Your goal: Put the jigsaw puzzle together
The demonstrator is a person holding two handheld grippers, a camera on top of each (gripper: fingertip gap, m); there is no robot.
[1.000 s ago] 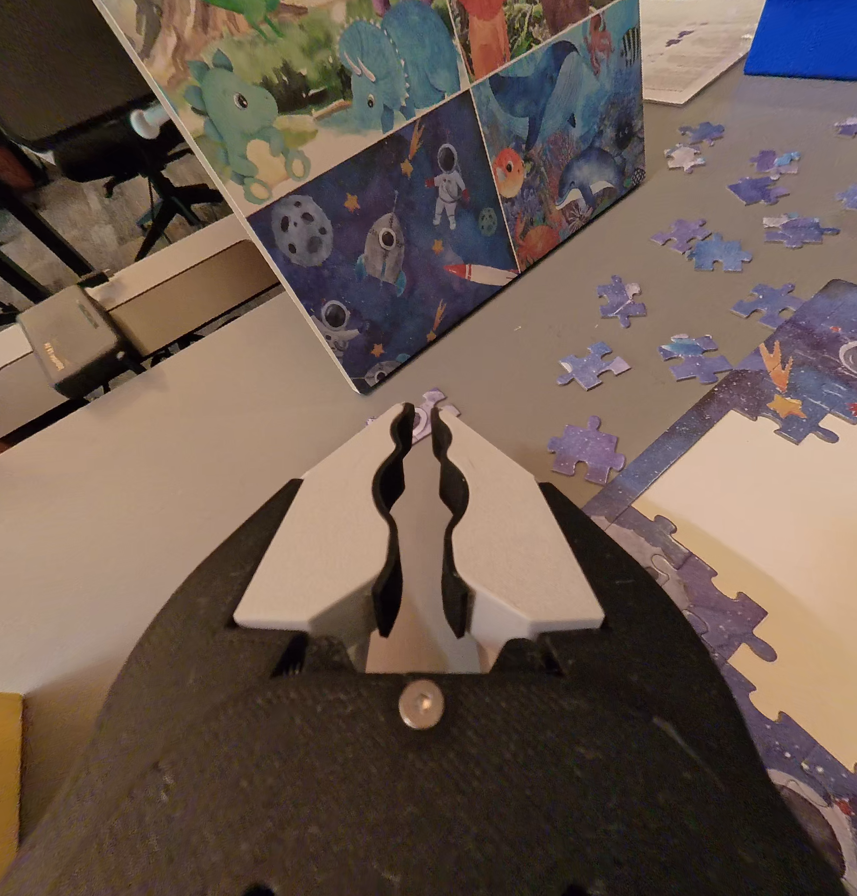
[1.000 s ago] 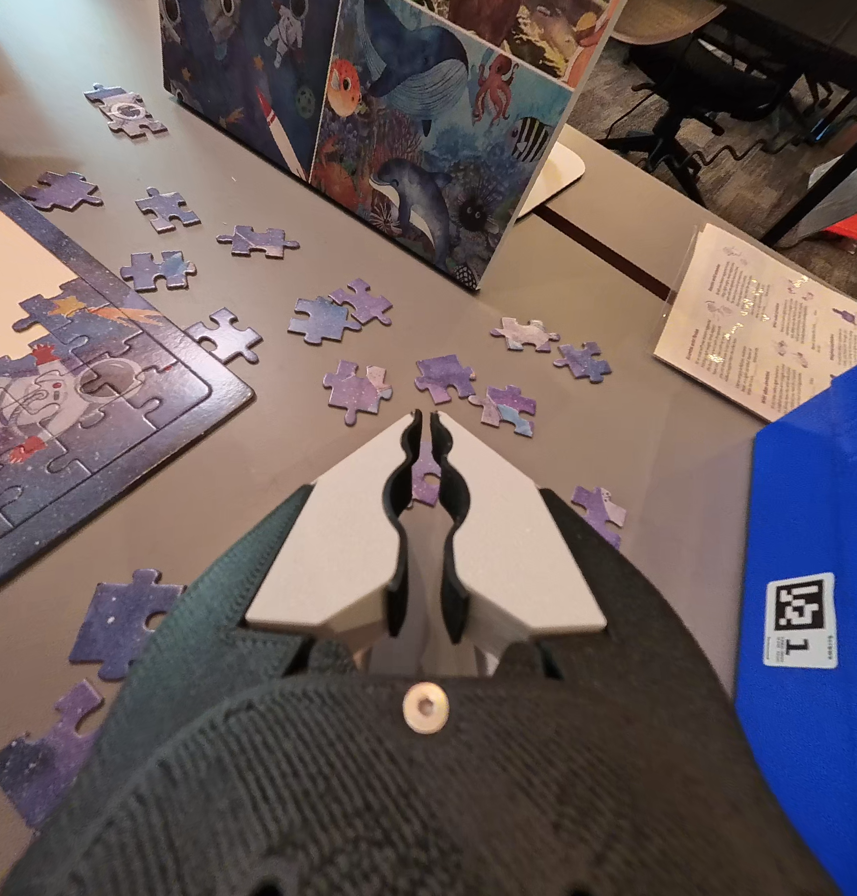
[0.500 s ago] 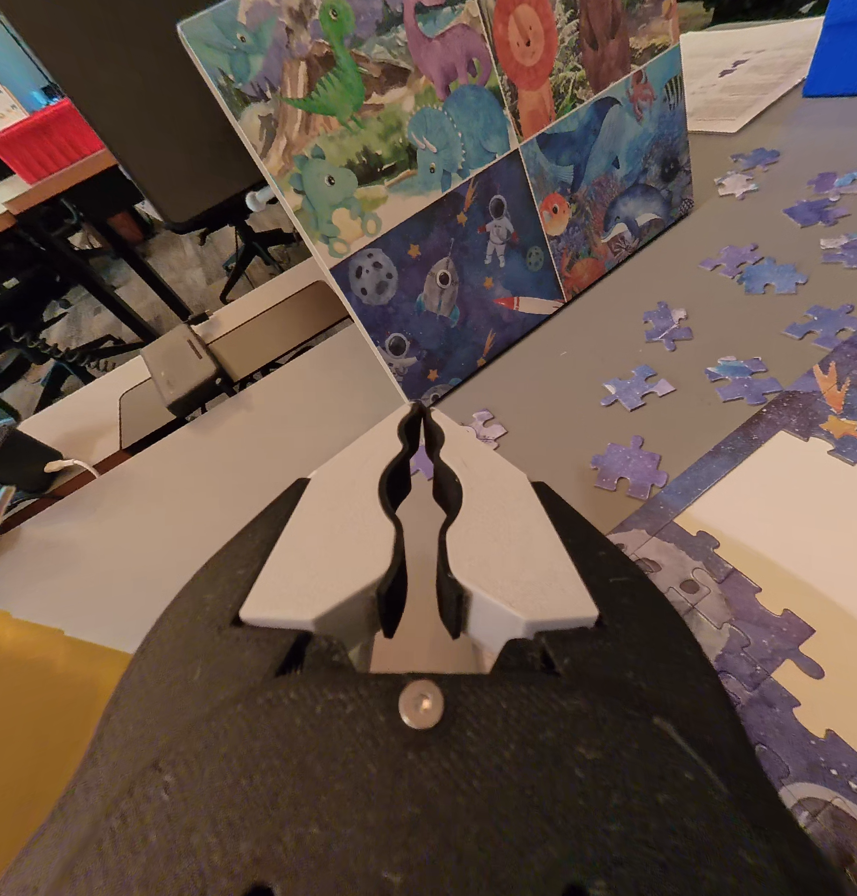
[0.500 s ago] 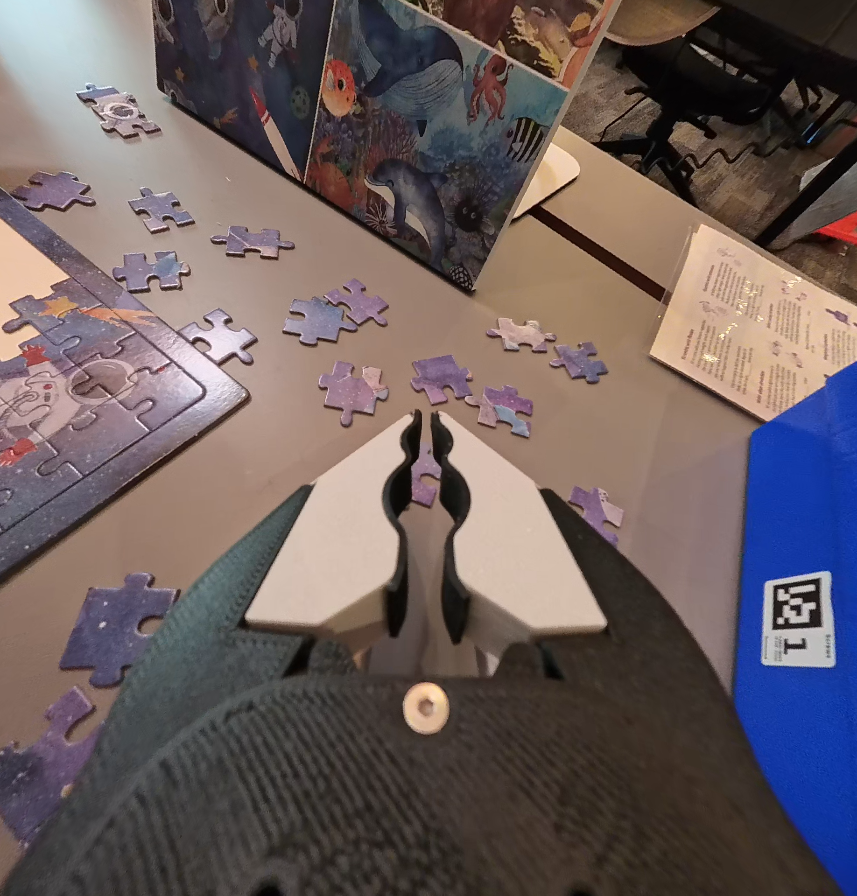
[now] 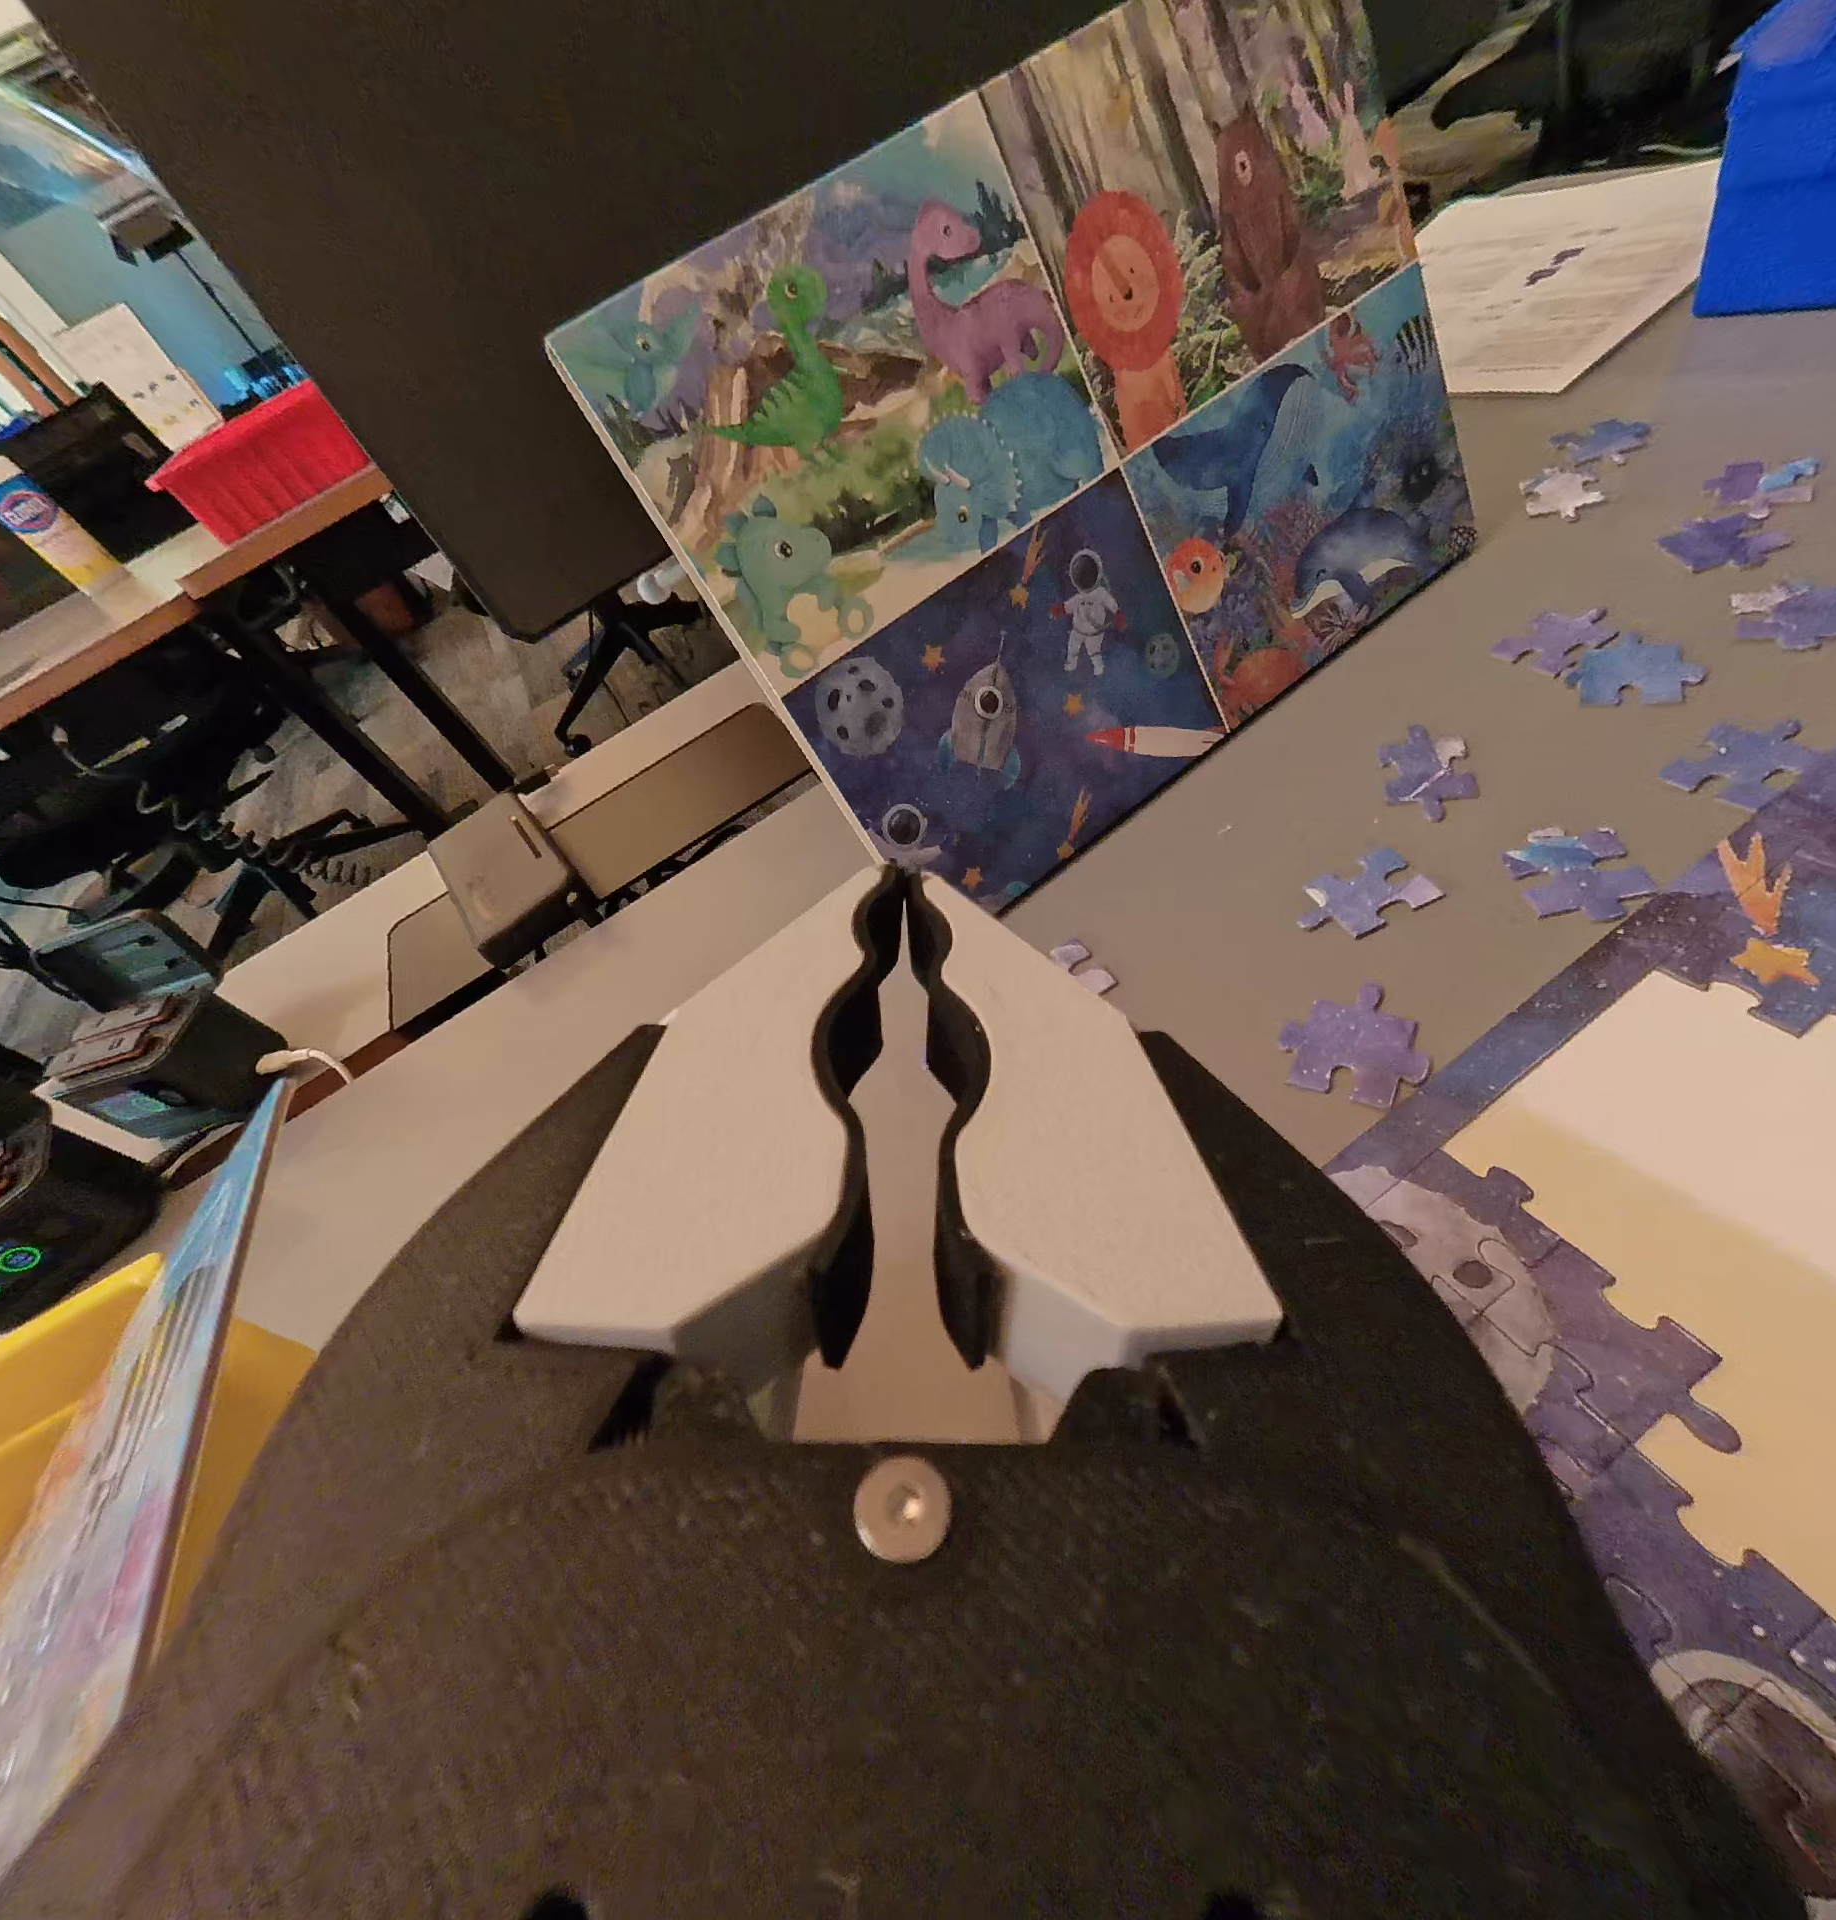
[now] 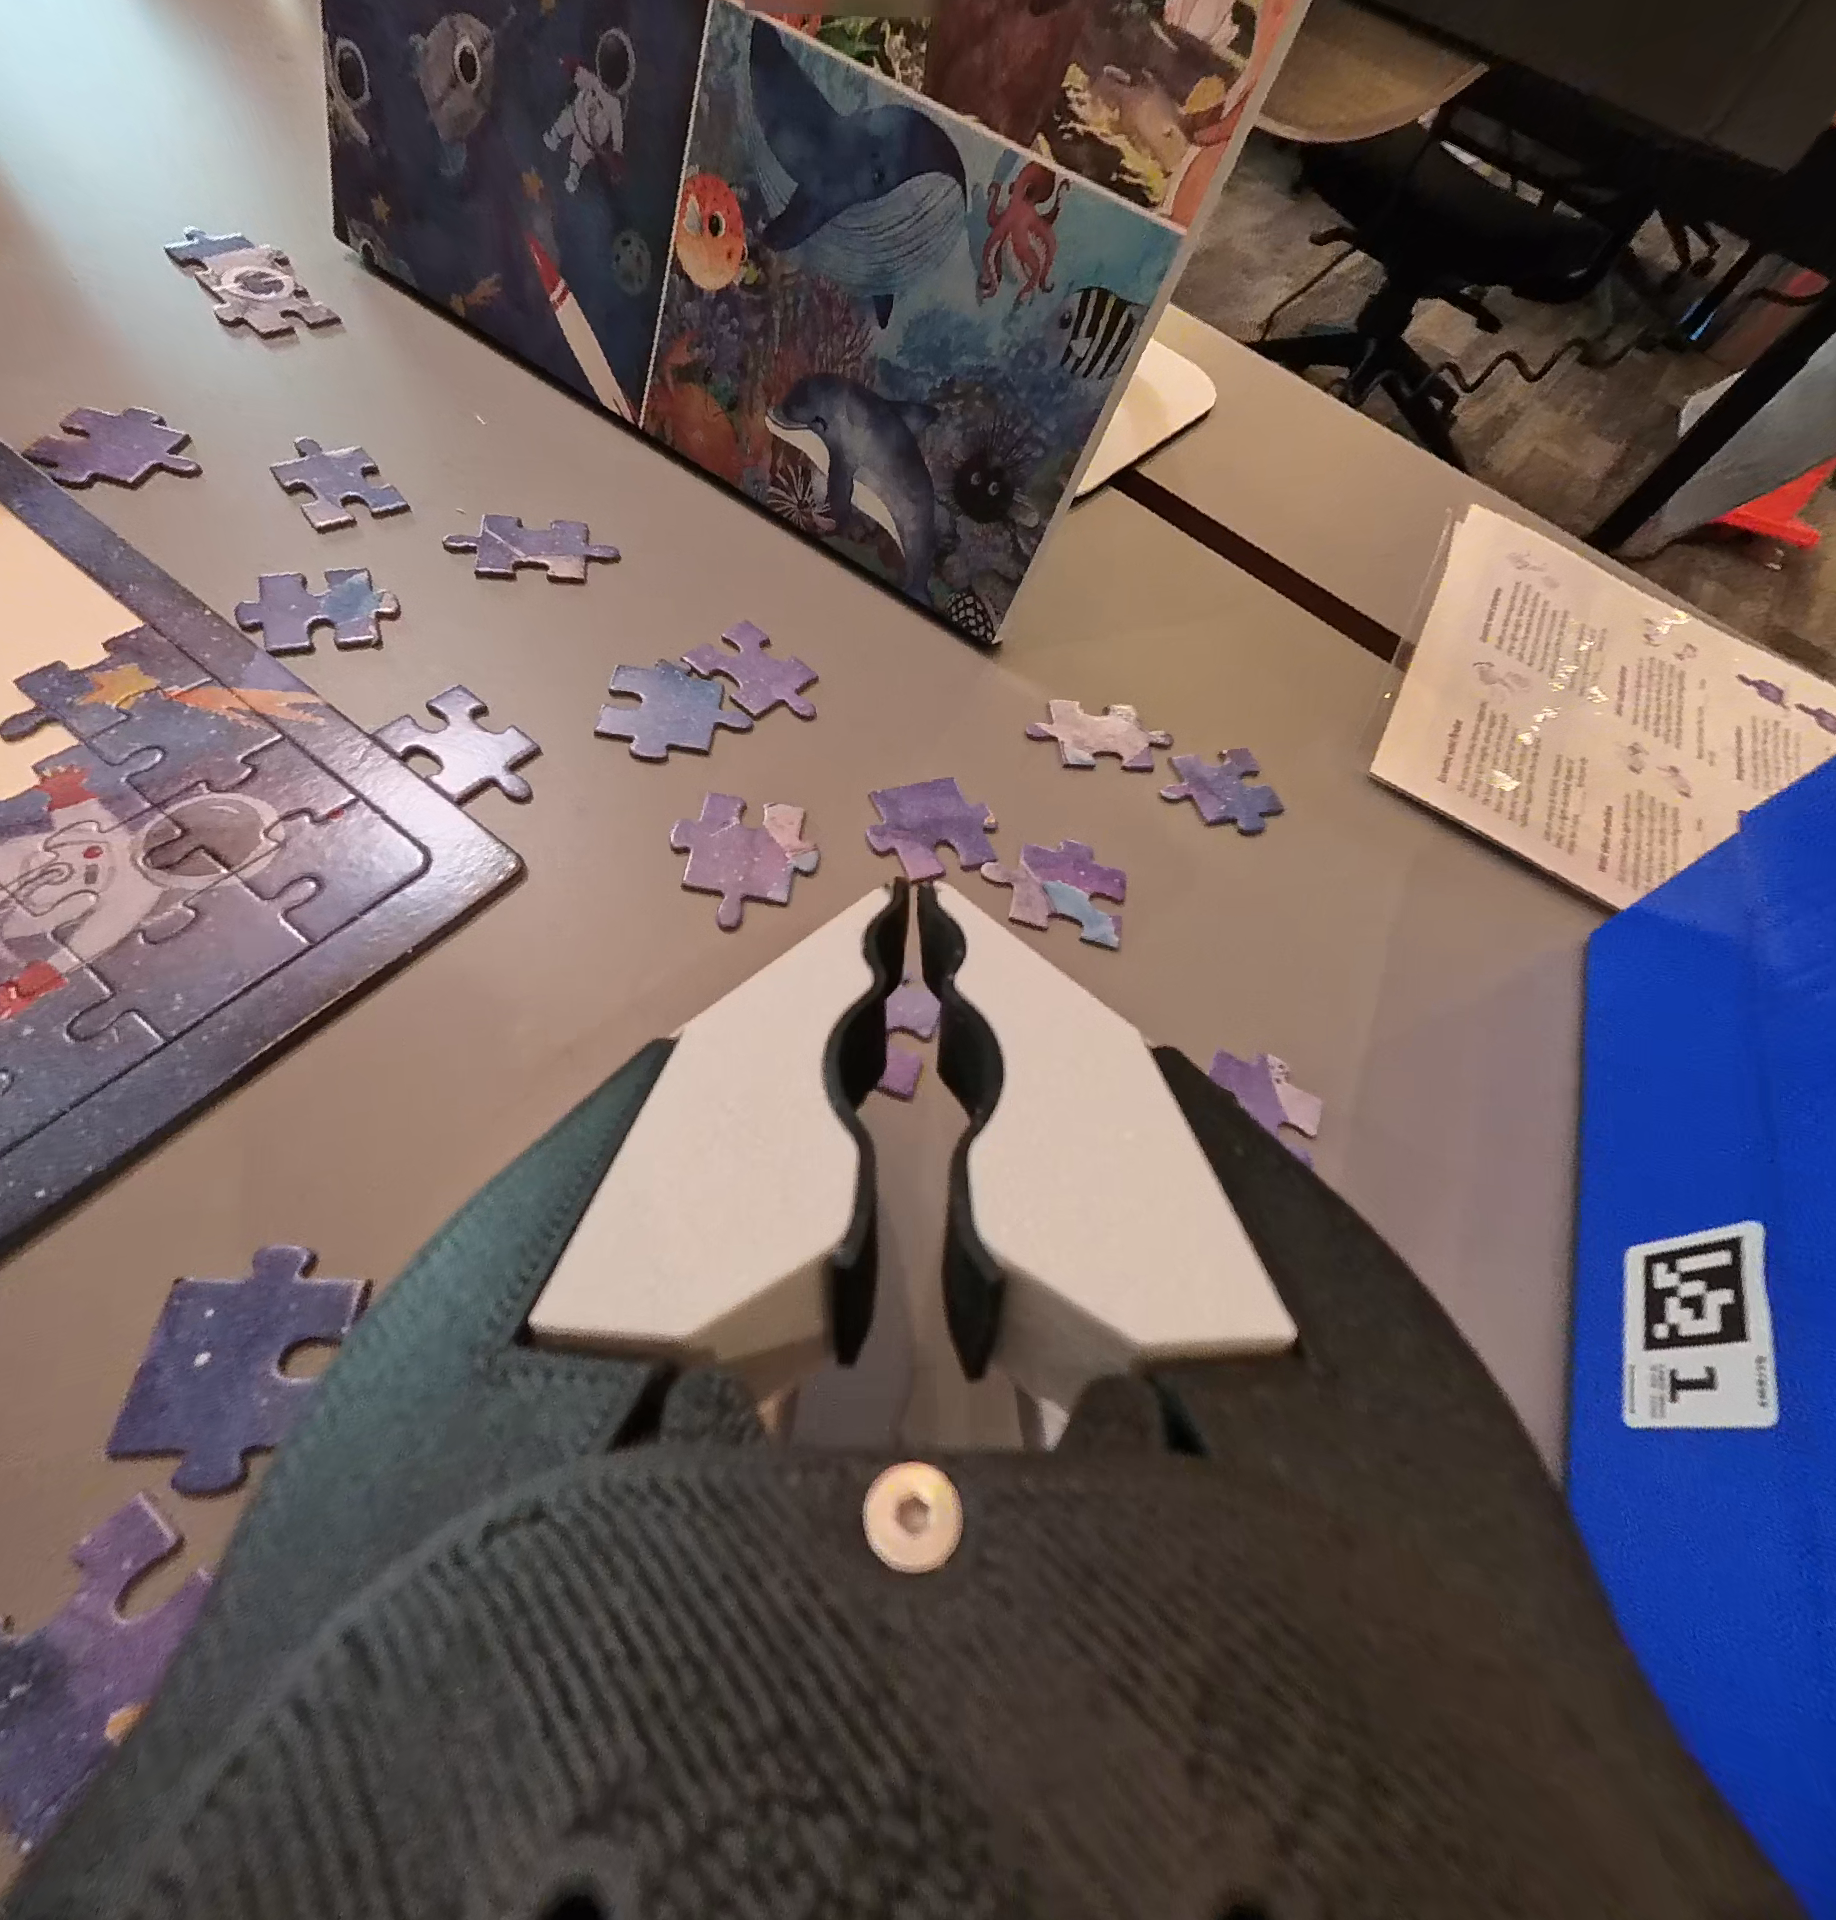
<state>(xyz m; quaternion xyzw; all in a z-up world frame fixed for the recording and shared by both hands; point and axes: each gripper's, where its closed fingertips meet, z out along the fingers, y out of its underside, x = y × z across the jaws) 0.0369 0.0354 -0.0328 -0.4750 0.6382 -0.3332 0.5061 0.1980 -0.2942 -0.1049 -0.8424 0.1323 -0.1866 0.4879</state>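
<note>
We are holding both claws together: the left claw (image 5: 906, 883) pinching a jigsaw piece (image 5: 909, 860), the right claw (image 6: 912, 891) empty above loose pieces (image 6: 933, 823); beside them, the puzzle board (image 6: 270, 821) is sitting partly filled.

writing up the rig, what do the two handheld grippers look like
Both match: the left gripper and right gripper each have pale grey wedge-shaped fingers lined with wavy black pads, on a black textured printed body with one silver screw. No cables or sleeves show.

purple starry puzzle pieces (image 6: 742, 858); grey table (image 6: 1309, 935); blue box (image 6: 1724, 1091)
</note>
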